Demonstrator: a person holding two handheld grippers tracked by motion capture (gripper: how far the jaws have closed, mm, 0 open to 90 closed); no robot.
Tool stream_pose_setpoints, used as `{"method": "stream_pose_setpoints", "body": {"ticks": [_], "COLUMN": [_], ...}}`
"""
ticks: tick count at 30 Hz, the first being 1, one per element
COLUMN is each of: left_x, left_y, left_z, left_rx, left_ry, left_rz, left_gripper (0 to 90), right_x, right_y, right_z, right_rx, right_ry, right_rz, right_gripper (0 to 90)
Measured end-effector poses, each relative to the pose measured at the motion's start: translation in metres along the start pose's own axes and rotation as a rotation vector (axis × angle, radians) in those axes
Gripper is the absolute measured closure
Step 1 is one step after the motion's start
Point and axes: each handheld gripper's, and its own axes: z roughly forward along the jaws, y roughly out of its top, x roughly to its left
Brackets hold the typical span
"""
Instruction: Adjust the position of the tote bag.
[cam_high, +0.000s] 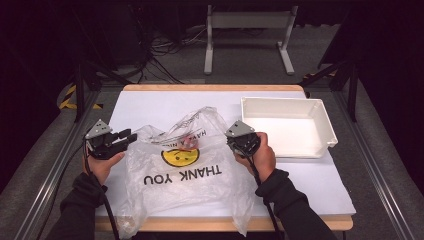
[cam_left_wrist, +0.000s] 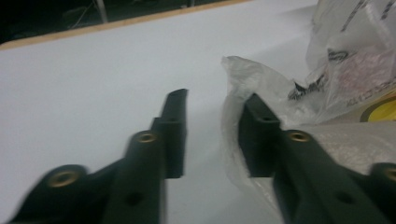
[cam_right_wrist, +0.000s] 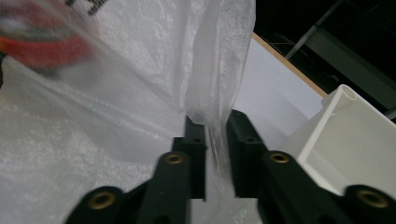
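A clear plastic bag (cam_high: 190, 175) printed "THANK YOU" with a yellow smiley lies crumpled on the white table top (cam_high: 150, 107). Something red (cam_high: 189, 141) shows through its film near the top. My left gripper (cam_high: 131, 137) sits at the bag's left edge. In the left gripper view that gripper (cam_left_wrist: 215, 121) stands open with bare table in the gap, and the bag's edge (cam_left_wrist: 261, 84) lies against the right-hand jaw. My right gripper (cam_high: 240, 142) is at the bag's right edge. In the right gripper view its jaws (cam_right_wrist: 215, 126) are slightly apart, with a fold of the bag (cam_right_wrist: 116, 116) hanging loosely between them.
A white empty tray (cam_high: 320, 145) stands at the back right of the table, close beside my right hand; its corner (cam_right_wrist: 345, 121) shows in the right gripper view. The table's wooden edge (cam_high: 210, 87) runs along the far side, with dark floor and a metal stand beyond.
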Motion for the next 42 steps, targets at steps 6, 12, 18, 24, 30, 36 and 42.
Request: {"method": "stream_pose_setpoints", "body": {"ticks": [6, 12, 18, 24, 30, 36, 42], "left_x": [-0.019, -0.043, -0.082, -0.112, -0.13, -0.126, -0.118], "left_y": [0.004, -0.003, -0.025, -0.05, -0.069, -0.076, -0.082], "left_z": [-0.024, -0.041, -0.059, -0.064, -0.057, -0.047, -0.038], "left_rx": [-0.062, -0.021, 0.016, 0.062, 0.145, 0.207, 0.265], "left_ry": [-0.031, -0.088, -0.189, -0.269, -0.287, -0.276, -0.277], "left_rz": [0.055, 0.136, 0.206, 0.229, 0.281, 0.295, 0.294], "left_gripper": [41.0, 28.9, 21.7, 17.3, 14.5, 15.6, 20.0], "right_x": [-0.006, -0.01, 0.006, 0.029, 0.039, 0.048, 0.062], "right_y": [-0.004, -0.012, -0.027, -0.053, -0.078, -0.092, -0.096], "right_z": [-0.018, -0.052, -0.091, -0.11, -0.117, -0.113, -0.1], "right_rx": [-0.063, -0.135, -0.184, -0.146, -0.1, -0.07, -0.003], "right_ry": [0.033, 0.06, 0.182, 0.305, 0.348, 0.434, 0.486], "right_rz": [0.04, 0.045, -0.012, -0.046, -0.05, -0.083, -0.157], "right_gripper": [59.9, 54.3, 54.4, 51.4, 49.4, 43.8, 35.8]}}
